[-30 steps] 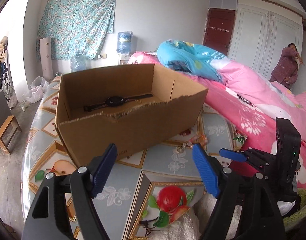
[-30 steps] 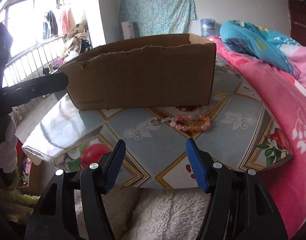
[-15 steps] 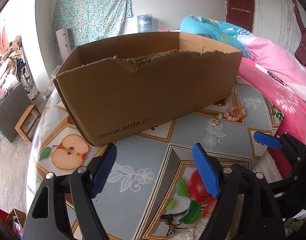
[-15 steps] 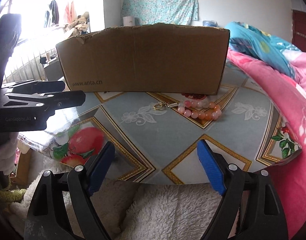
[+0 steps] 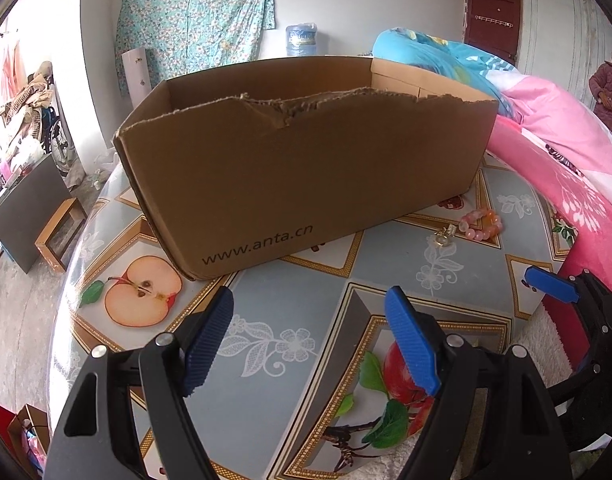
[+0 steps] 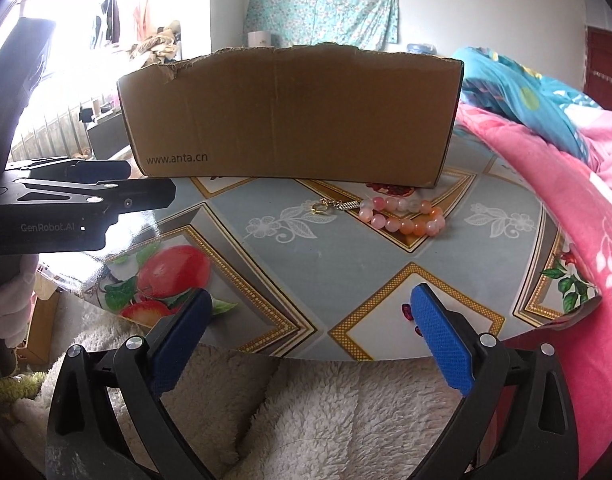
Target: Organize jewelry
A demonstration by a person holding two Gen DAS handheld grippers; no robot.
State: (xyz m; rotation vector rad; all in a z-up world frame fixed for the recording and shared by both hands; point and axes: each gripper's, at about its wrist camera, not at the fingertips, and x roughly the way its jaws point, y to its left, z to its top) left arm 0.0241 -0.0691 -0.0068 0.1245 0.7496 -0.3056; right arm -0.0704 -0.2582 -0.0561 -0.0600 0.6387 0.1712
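Beside cardboard box (image 6: 290, 116), bead bracelet (image 6: 402, 216)

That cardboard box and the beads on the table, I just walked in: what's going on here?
A person is tidying jewelry with a hand-held gripper in each hand. The left hand-held gripper is open and empty. The right hand-held gripper is opening, nothing between its jaws. The bead bracelet and gold chain lie on the table before the cardboard box.

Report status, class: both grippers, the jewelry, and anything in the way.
Left gripper open, empty. Right gripper opening, nothing between its jaws. Bead bracelet and gold chain on table before cardboard box. Path clear.
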